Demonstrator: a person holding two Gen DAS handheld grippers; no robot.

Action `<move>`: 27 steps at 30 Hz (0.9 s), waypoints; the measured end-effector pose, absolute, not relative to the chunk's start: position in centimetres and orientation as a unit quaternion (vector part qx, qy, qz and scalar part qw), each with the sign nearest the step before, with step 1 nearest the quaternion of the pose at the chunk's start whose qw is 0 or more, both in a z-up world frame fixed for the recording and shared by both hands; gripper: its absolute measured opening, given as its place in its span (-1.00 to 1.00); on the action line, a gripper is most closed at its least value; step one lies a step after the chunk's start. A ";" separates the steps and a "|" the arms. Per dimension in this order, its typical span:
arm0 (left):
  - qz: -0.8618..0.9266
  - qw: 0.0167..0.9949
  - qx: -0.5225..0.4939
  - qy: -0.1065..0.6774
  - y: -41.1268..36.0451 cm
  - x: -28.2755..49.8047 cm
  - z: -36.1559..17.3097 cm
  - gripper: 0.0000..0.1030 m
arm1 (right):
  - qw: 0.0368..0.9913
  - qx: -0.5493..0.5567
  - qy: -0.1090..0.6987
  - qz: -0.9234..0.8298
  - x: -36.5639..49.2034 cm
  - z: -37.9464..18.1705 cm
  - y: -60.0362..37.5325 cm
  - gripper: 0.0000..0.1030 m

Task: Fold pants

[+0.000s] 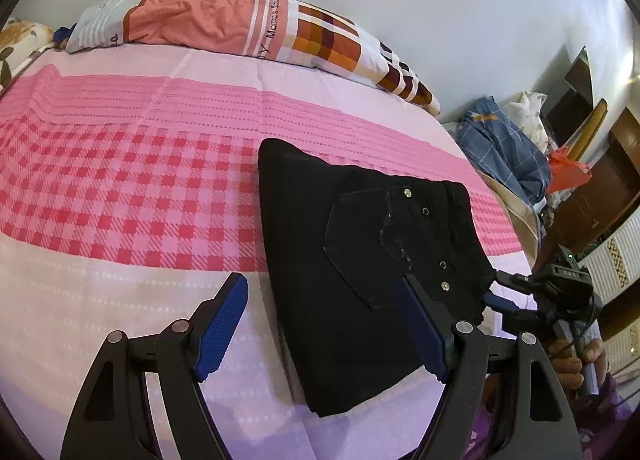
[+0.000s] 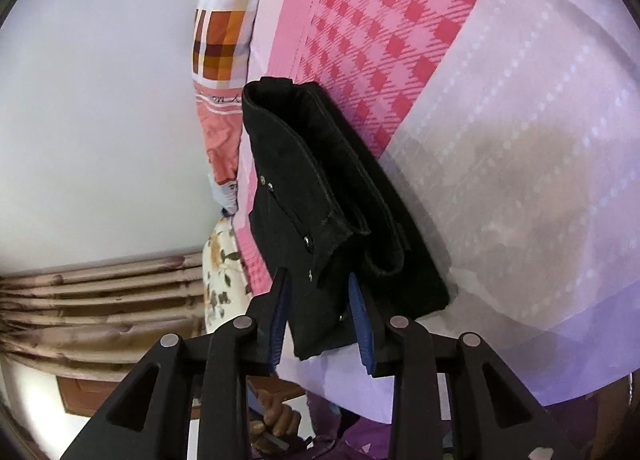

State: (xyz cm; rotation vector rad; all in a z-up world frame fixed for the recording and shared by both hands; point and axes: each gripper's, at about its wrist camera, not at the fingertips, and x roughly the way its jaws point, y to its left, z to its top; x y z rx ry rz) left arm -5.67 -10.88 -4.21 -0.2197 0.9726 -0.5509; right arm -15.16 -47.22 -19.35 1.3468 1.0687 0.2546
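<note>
Your left gripper (image 1: 324, 324) hangs with jaws wide apart and empty, its right finger over the folded black pants (image 1: 360, 260). Your right gripper (image 2: 320, 308) straddles the pants' waistband corner, pads slightly apart, not clearly pressing. The pants lie near the bed's right edge on the pink checked sheet (image 1: 120, 188), which spreads bare leftward. Beyond, the rolled quilt (image 1: 248, 28) reads "Mama's".

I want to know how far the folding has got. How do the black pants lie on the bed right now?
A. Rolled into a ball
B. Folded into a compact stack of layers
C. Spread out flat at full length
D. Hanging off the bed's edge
B: the black pants lie on the pink bedsheet as a compact bundle, stacked layers showing at the edge.
</note>
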 end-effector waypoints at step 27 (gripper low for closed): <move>-0.258 0.836 -0.124 0.468 -10.7 -5.6 -4.7 0.50 | 0.669 0.561 0.478 0.101 -16.5 -18.7 -45.5 -0.73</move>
